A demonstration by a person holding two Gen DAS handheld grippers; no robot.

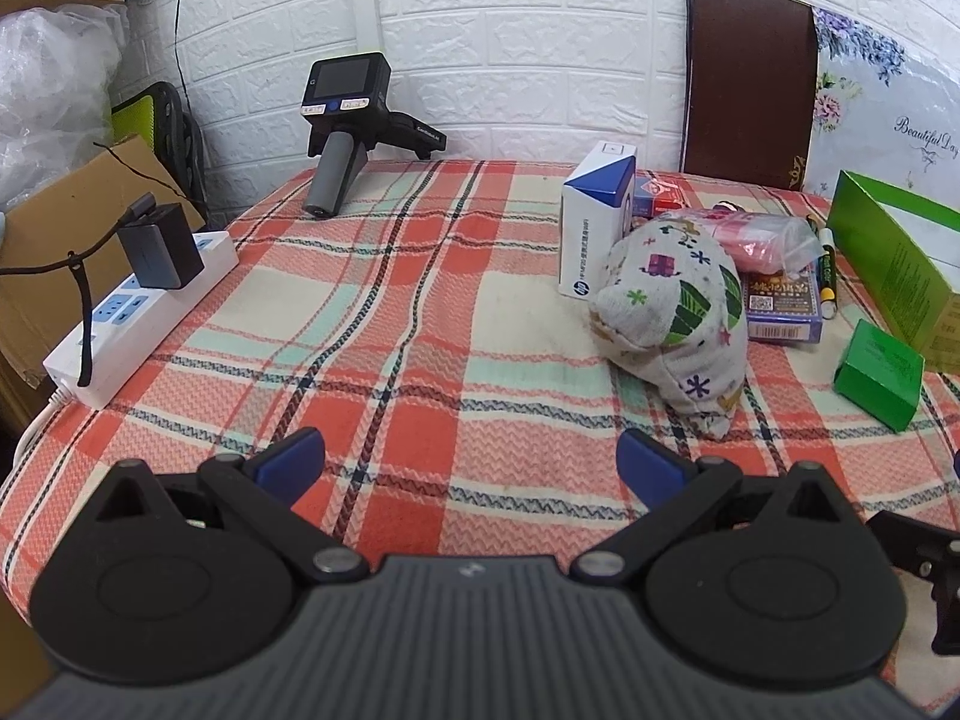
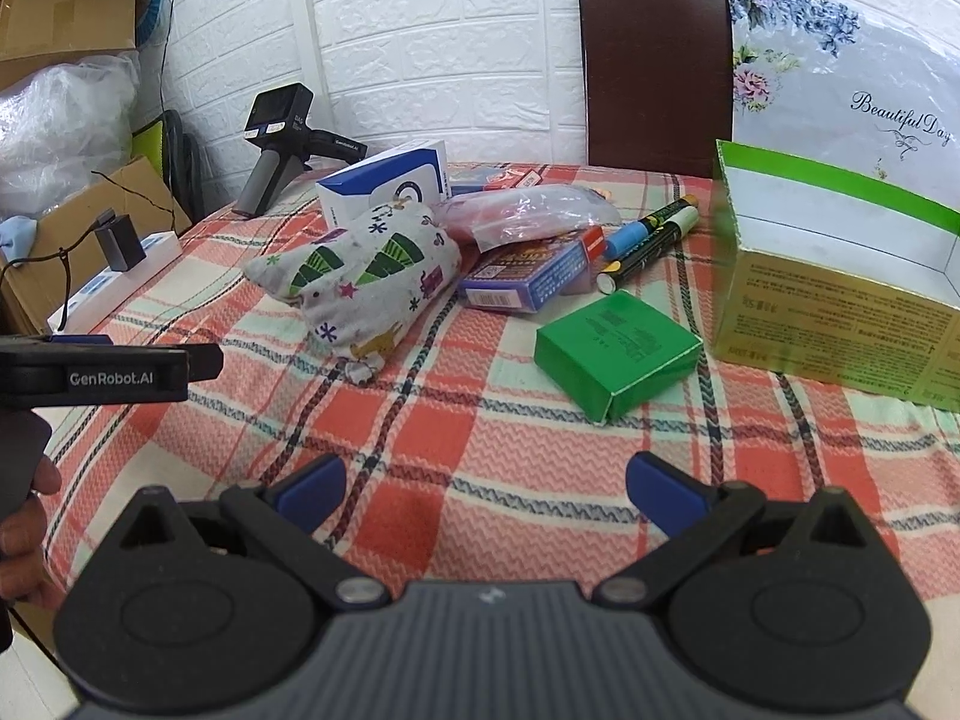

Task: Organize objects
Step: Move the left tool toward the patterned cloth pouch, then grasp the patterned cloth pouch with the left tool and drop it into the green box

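Note:
A plaid-covered table [image 1: 420, 324] holds a cluster of objects. A patterned white cloth pouch [image 1: 678, 306] [image 2: 360, 276] lies in the middle. Behind it are a white-and-blue box [image 1: 594, 222] [image 2: 384, 186], a pink item in a clear bag [image 1: 756, 240] [image 2: 528, 210], a purple card box [image 1: 780, 312] [image 2: 528, 282] and markers [image 2: 654, 240]. A small green box [image 1: 879, 375] [image 2: 618, 354] lies near an open green-and-yellow carton [image 1: 900, 264] [image 2: 840, 276]. My left gripper [image 1: 471, 468] is open and empty, left of the pouch. My right gripper [image 2: 486, 492] is open and empty, in front of the small green box.
A white power strip [image 1: 138, 312] with a black adapter sits at the table's left edge. A spare handheld gripper device [image 1: 342, 120] lies at the far left corner. A brown chair back [image 1: 750, 84] stands behind the table. Cardboard boxes [image 1: 54, 228] stand to the left.

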